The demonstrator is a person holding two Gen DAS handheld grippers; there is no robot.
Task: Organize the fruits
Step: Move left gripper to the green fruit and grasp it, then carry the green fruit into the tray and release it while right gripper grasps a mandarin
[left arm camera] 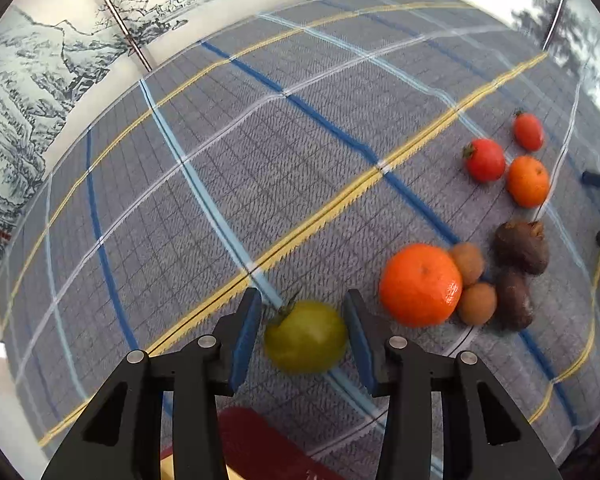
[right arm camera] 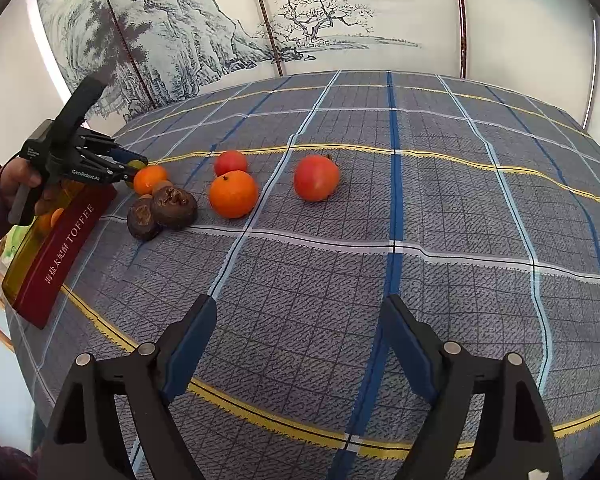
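My left gripper (left arm camera: 302, 304) points steeply down, its blue pads closed on a yellow-green tomato (left arm camera: 306, 338) with a stem, just above the checked cloth. The right wrist view shows the same gripper (right arm camera: 134, 166) at the far left with the green fruit at its tips. Right of it lie a large orange (left arm camera: 420, 284), two kiwis (left arm camera: 468, 262), two dark brown fruits (left arm camera: 522, 246), a small orange (left arm camera: 527, 181) and two red tomatoes (left arm camera: 485, 160). My right gripper (right arm camera: 300, 308) hangs open over bare cloth with nothing between its fingers.
A dark red box lettered TOFFEE (right arm camera: 68, 240) sits at the table's left edge, with orange fruit inside its amber tray (right arm camera: 46, 220). A hand (right arm camera: 20, 180) holds the left gripper. A painted screen (right arm camera: 300, 20) stands behind the table. The cloth (right arm camera: 460, 220) covers the whole tabletop.
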